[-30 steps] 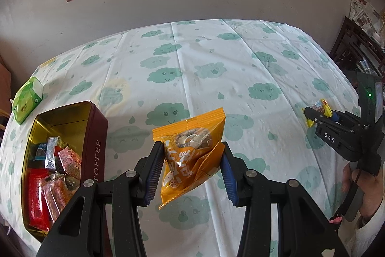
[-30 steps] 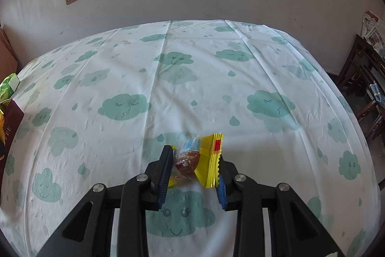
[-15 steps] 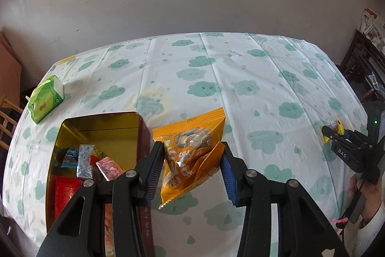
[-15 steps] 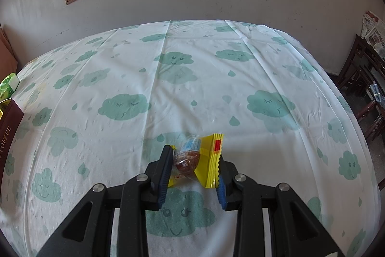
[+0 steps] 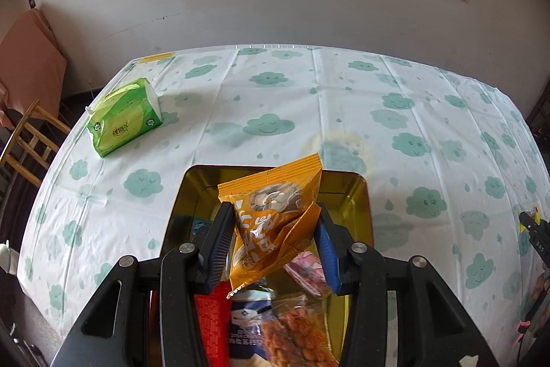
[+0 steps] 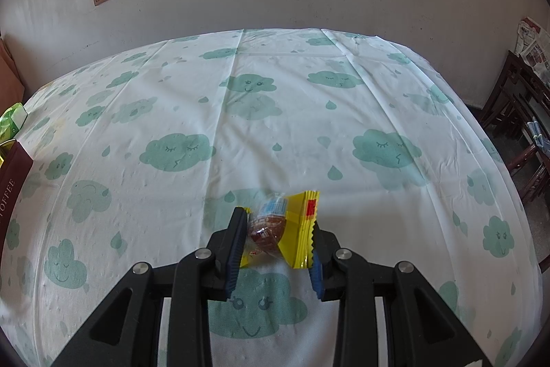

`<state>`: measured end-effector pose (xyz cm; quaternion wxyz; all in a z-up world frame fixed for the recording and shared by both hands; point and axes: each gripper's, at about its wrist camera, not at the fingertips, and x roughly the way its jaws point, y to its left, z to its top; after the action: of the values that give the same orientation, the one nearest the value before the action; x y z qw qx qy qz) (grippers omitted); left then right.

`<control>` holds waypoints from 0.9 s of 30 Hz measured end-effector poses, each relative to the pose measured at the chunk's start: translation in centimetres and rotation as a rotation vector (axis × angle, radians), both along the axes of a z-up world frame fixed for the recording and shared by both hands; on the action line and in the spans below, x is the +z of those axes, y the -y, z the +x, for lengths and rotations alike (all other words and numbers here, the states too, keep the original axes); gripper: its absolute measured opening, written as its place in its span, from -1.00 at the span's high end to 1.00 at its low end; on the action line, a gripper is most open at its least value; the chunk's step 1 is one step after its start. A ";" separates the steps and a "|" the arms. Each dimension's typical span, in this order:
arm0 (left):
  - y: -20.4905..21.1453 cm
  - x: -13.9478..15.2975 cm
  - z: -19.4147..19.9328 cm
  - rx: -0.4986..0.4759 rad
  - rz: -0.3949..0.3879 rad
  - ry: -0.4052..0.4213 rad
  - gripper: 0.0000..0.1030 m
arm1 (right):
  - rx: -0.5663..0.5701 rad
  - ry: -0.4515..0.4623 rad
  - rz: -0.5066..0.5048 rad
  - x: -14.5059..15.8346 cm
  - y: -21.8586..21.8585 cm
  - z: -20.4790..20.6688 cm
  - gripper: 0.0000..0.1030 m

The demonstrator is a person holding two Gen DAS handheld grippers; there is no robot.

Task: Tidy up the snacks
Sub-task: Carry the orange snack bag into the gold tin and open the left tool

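Note:
My left gripper (image 5: 273, 246) is shut on an orange snack packet (image 5: 271, 219) and holds it above the open gold-lined tin (image 5: 357, 184), which has several wrapped snacks in it. My right gripper (image 6: 276, 243) is shut on a small yellow snack packet (image 6: 299, 226) with a brown cake showing, just above the cloud-print tablecloth (image 6: 275, 112). The tin's dark red side (image 6: 10, 181) shows at the far left of the right wrist view. In the left wrist view the right gripper (image 5: 534, 229) is at the far right edge.
A green tissue pack (image 5: 125, 116) lies on the table's far left. A wooden chair (image 5: 27, 140) stands off the left edge, dark furniture (image 6: 519, 119) off the right. A wall with a window runs behind the table.
My left gripper carried the orange packet leftward, from over the tablecloth beside the tin to above the tin's inside. The right gripper and its yellow packet stayed put.

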<state>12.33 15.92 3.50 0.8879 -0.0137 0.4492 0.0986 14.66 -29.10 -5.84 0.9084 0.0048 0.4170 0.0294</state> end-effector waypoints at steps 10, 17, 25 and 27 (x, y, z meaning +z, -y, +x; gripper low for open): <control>-1.9 -3.3 0.9 0.035 0.039 -0.057 0.19 | 0.000 0.000 0.000 0.0 0.0 0.0 0.35; -2.3 -4.6 1.3 0.043 0.057 -0.077 0.19 | 0.000 0.001 -0.002 -0.1 -0.1 0.0 0.35; -2.3 -5.5 1.3 0.044 0.065 -0.079 0.18 | 0.000 0.001 -0.002 -0.1 0.0 0.0 0.35; -2.3 -5.6 1.4 0.051 0.062 -0.080 0.15 | 0.000 0.001 -0.003 -0.1 0.0 0.0 0.35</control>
<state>13.70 18.20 -2.08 0.8663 0.0065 0.4807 0.1354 14.63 -29.10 -5.91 0.9086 0.0035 0.4166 0.0290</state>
